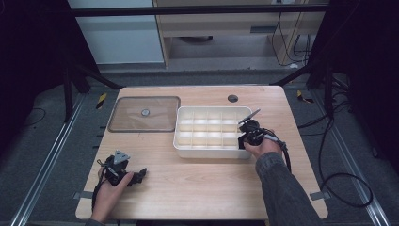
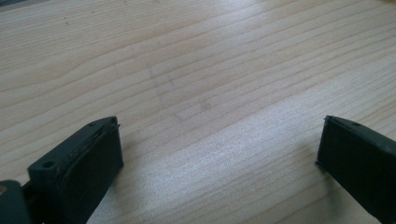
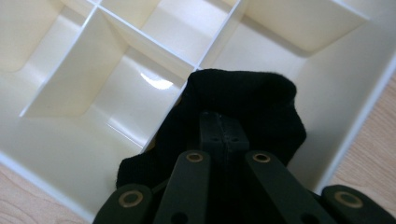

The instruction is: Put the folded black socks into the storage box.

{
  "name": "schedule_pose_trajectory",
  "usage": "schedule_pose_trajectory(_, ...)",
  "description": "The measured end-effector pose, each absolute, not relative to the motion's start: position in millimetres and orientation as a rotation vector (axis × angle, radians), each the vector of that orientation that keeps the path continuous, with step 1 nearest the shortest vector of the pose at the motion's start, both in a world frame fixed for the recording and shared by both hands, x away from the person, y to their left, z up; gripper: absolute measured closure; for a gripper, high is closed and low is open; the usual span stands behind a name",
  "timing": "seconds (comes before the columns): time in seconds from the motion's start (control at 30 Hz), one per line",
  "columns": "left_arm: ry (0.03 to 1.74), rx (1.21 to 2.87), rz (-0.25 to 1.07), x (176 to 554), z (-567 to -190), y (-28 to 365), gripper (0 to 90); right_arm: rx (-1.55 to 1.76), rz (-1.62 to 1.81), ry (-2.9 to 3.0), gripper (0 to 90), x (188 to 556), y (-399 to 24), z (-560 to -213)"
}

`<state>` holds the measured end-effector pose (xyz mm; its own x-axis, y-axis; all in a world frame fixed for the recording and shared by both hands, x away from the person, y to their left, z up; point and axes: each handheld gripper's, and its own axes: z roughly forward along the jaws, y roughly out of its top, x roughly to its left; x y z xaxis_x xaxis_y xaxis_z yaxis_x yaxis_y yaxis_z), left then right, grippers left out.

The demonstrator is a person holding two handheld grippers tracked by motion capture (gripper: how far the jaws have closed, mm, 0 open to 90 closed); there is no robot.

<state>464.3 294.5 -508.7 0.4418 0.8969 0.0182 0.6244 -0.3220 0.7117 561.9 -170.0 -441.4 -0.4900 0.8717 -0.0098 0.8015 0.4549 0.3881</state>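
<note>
Pale wood grain runs across the counter [image 1: 202, 188], with dark carpet and metal rails around it. On it sits a white divided organizer tray [image 1: 212, 151], and just beside the tray's left end lies a clear lid [image 1: 145, 114], flat on the wood.

My right claw [image 1: 248, 133] is at the tray's right end, pressed together on a black cloth [image 3: 243, 100]. In the right gripper view the jaws meet with the fabric bunched around and ahead of them, hanging over a divider between compartments near the tray's end wall; I cannot tell which compartment it hangs in.

My left claw [image 1: 140, 175] rests low at the counter's near left corner, well apart from the tray. Its jaws are spread wide over bare wood, nothing between them.
</note>
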Motion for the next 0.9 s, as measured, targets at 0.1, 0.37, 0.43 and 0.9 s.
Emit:
schedule_pose_trajectory(0.1, 1.270, 2.061, 0.553, 465, -509, 295, 0.0, 1.441, 0.514, 2.487, 90.0, 559, -171, -437)
schedule_pose_trajectory(0.37, 1.270, 2.062, 0.554, 465, -509, 295, 0.0, 1.428, 0.578, 2.463, 90.0, 554, -178, -426)
schedule_pose_trajectory(0.43, 1.270, 2.062, 0.554, 465, -509, 295, 0.0, 1.424, 0.590, 2.467, 90.0, 553, -179, -425)
schedule_pose_trajectory(0.9, 1.270, 2.062, 0.554, 465, -509, 295, 0.0, 1.402, 0.740, 2.415, 90.0, 545, -188, -409)
